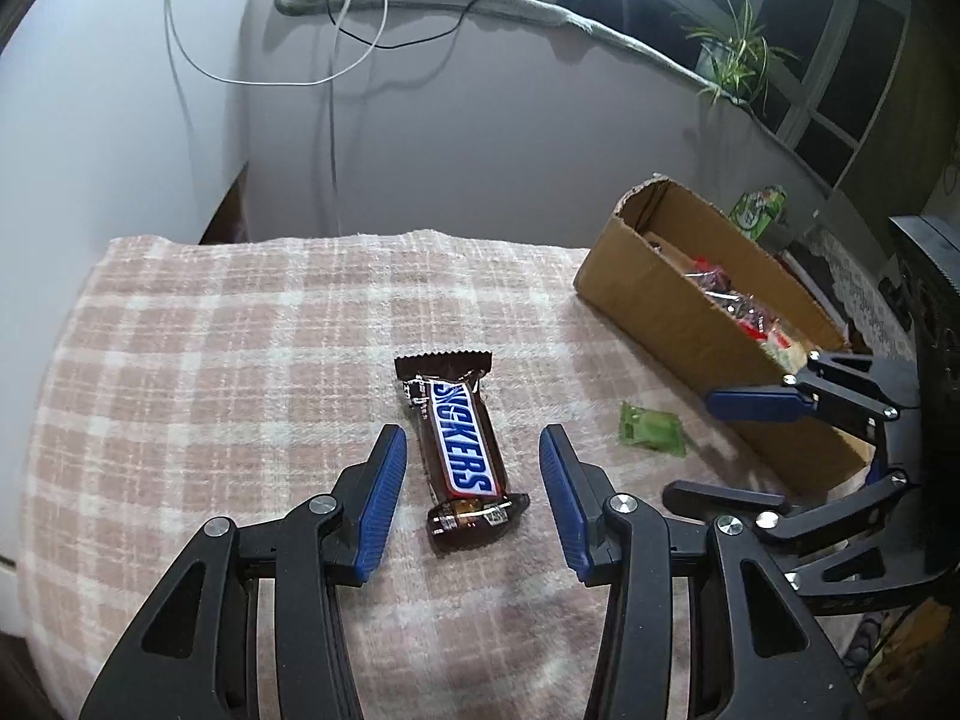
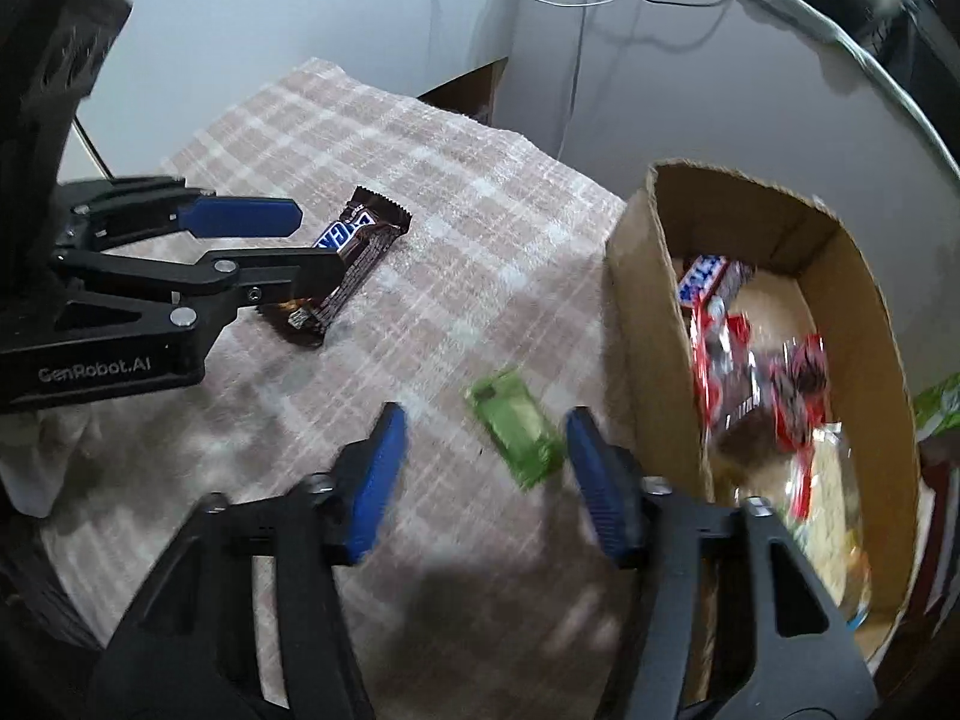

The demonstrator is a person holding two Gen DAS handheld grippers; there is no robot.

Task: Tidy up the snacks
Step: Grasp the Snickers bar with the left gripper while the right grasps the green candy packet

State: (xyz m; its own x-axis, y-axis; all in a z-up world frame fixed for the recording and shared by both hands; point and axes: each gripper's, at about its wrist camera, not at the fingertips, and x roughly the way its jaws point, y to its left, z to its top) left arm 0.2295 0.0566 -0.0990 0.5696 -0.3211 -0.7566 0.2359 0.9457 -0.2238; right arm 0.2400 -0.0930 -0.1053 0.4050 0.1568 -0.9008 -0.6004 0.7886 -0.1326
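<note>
Brown wrapper, blue lettering: the Snickers bar [image 1: 459,447] lies flat on the checked cloth [image 1: 210,372], and I have my left tongs [image 1: 471,465] straddling it, released, one blue pad on either side of its near half with a gap to the wrapper on both sides. No contact yet that I can see. From the right wrist view the bar [image 2: 354,252] sits partly behind the left tongs' [image 2: 312,240] nearer finger.

Next one out, the small green packet [image 2: 516,429] rests on the cloth just beside the cardboard box [image 2: 648,324]. My right tongs [image 2: 483,450] hang spread wide above it; the packet sits between the tips, closer to the right-hand pad, its near end almost level with that pad. This view is motion-blurred, so I can't tell whether anything touches.

The box stands at the cloth's right edge on the tabletop, open on top, holding a heap of red, white and brown wrappers [image 2: 756,372]. Behind, a pale wall with hanging cables [image 1: 336,60] and a potted plant [image 1: 729,57] on the window ledge.
</note>
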